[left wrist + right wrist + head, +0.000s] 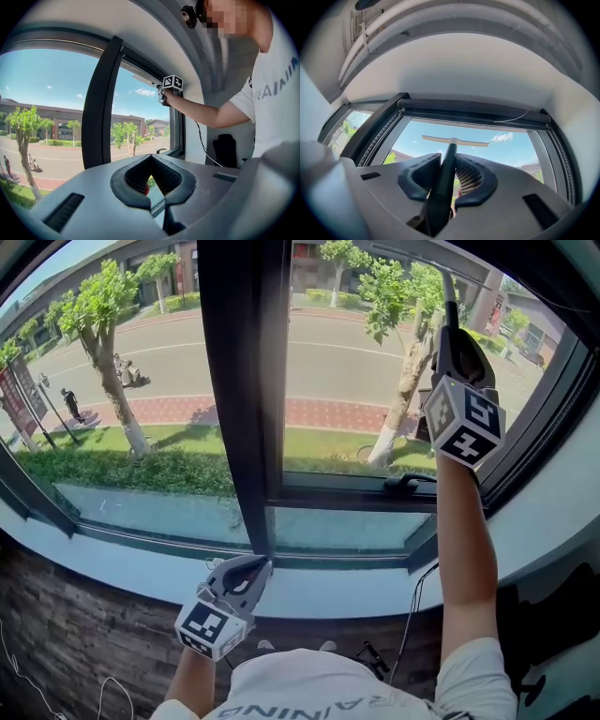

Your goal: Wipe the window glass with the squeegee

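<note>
At the top of the right pane: window glass [511,143] broad, sky behind. Right hand-held gripper [449,161] raised, jaws clamped on the squeegee [454,140] handle. Blade level just under upper frame [473,115], probably on the glass, contact unclear. Step: start of a stroke. Next: press, draw straight down. Left hand-held gripper [246,573] low by sill [356,592], jaws together, empty.

there are two tools: the left hand-held gripper [255,570] and the right hand-held gripper [449,332], with two marker cubes [208,627] [462,418], one on each. one squeegee [454,140] shows. there are two glass panes [122,381] [366,362], one dark mullion [239,381] and one window handle [408,484].
</note>
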